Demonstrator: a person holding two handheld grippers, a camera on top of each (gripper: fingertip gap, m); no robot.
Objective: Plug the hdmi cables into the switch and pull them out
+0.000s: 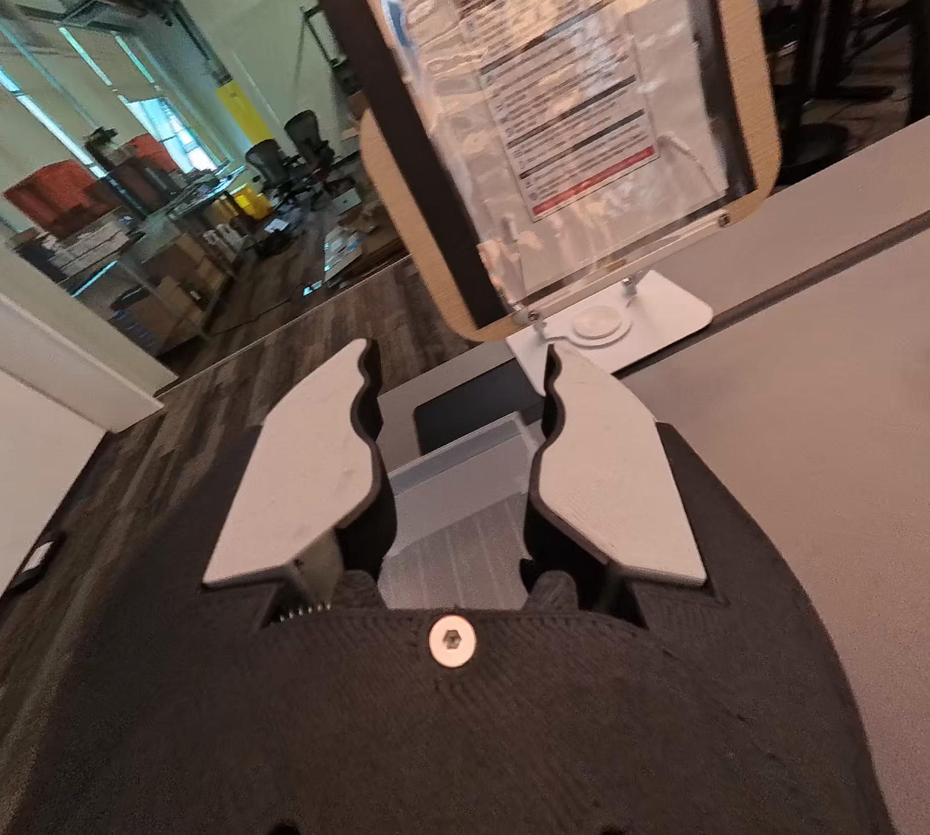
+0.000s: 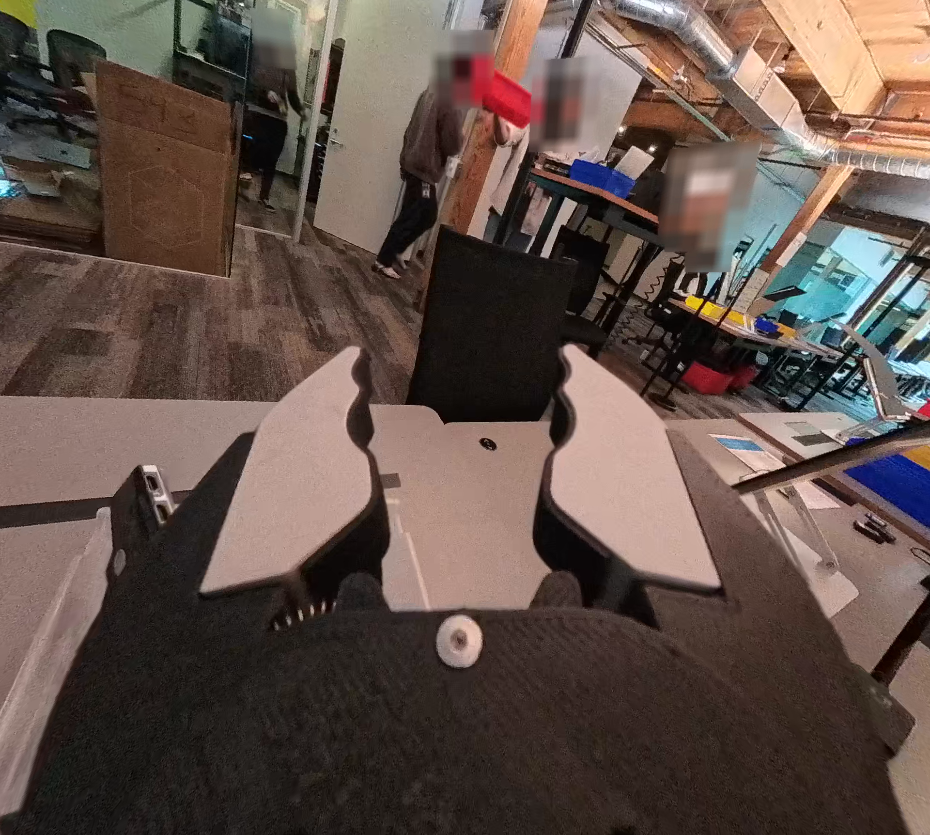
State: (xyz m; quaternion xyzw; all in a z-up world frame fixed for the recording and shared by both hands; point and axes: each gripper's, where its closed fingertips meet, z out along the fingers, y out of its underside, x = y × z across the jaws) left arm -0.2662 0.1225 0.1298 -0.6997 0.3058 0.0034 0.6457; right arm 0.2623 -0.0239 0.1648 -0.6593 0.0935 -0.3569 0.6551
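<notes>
Scalloped grey jaws, gaping, empty

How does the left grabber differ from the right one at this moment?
The left gripper faces a clear acrylic sign stand with a pale box between its jaws; the right gripper faces a black chair back with only bare grey tabletop between its jaws. Both are open and empty.

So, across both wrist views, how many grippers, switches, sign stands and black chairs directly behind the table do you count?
grippers: 2, the left gripper and the right gripper, both open
switch: 1
sign stand: 1
black chair: 1
Total: 5
</notes>
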